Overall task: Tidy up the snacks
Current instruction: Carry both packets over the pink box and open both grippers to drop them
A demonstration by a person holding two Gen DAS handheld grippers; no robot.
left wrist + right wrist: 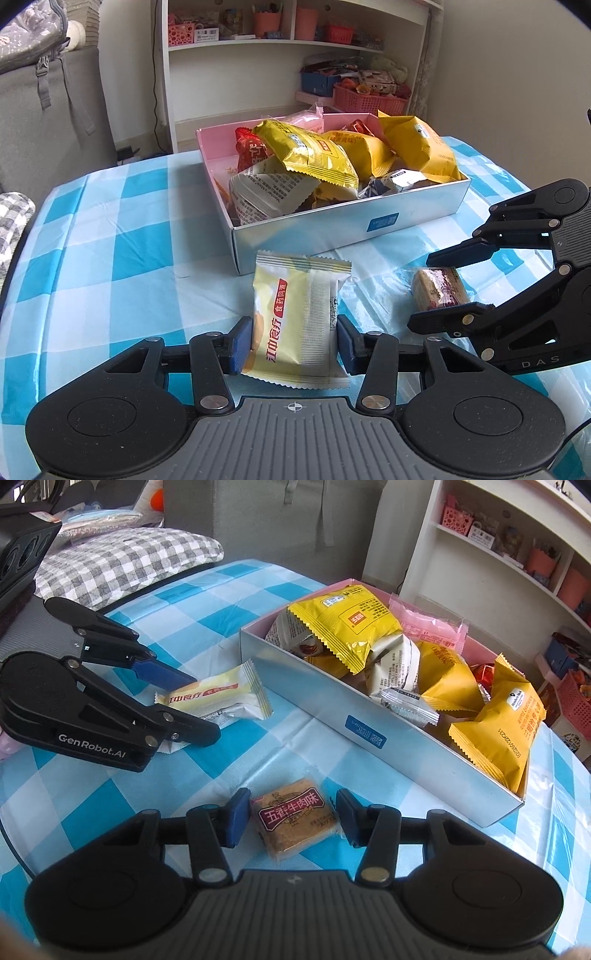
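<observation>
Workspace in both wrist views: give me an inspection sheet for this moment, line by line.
Surface: blue and white checked tablecloth, wrinkled.
Job's things: silver box piled with snack packets; pale yellow packet and brown beef-flavour snack lie on the cloth outside it.
Clutter: nothing seen on the cloth besides these.
Grippers: left gripper straddles the yellow packet, fingers against its sides, grip unclear; right gripper is open around the brown snack, gaps both sides.
Cables: dark cord on the floor by the wall.
Surroundings: white shelf with pink baskets; checked pillow.
</observation>
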